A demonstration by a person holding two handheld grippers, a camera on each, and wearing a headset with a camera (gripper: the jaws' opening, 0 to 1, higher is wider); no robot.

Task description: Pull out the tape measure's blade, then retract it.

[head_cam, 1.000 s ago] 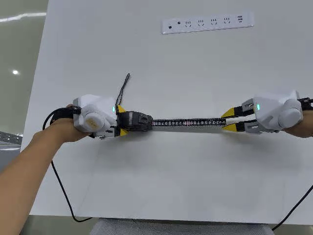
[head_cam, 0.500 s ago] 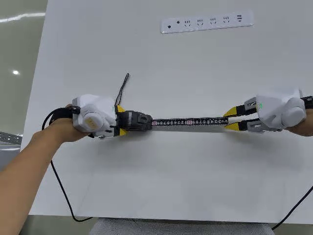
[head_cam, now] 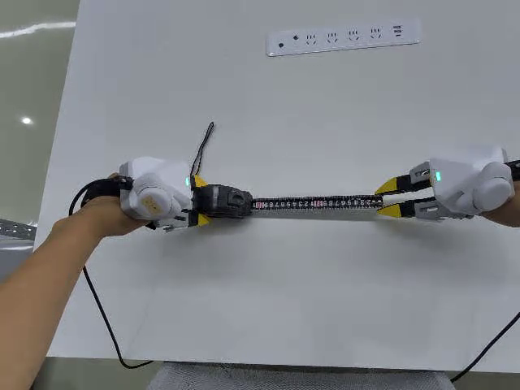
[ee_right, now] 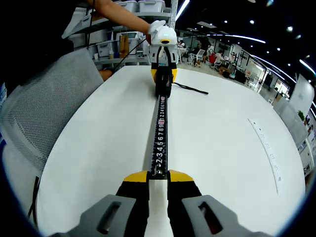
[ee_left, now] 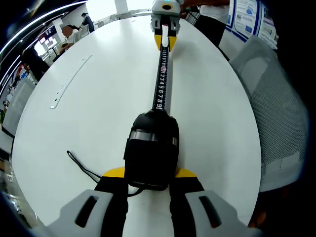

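A black tape measure case (head_cam: 226,200) sits just above the white table, held by my left gripper (head_cam: 197,200), whose yellow-tipped jaws are shut on its rear (ee_left: 150,148). Its dark blade (head_cam: 315,202) with white numerals runs out to the right in a straight line over the table (ee_left: 161,79) (ee_right: 160,138). My right gripper (head_cam: 387,197) is shut on the blade's end hook (ee_right: 158,174). A thin black wrist strap (head_cam: 203,145) trails from the case toward the back.
A white power strip (head_cam: 344,37) lies at the far side of the white table (head_cam: 268,292). Black cables (head_cam: 101,313) hang from both grippers near the front edge. A grey mesh chair (ee_right: 44,113) stands beside the table.
My right gripper has moved a little further right with the blade's end, drawing out slightly more blade. The left gripper and case stay in place.
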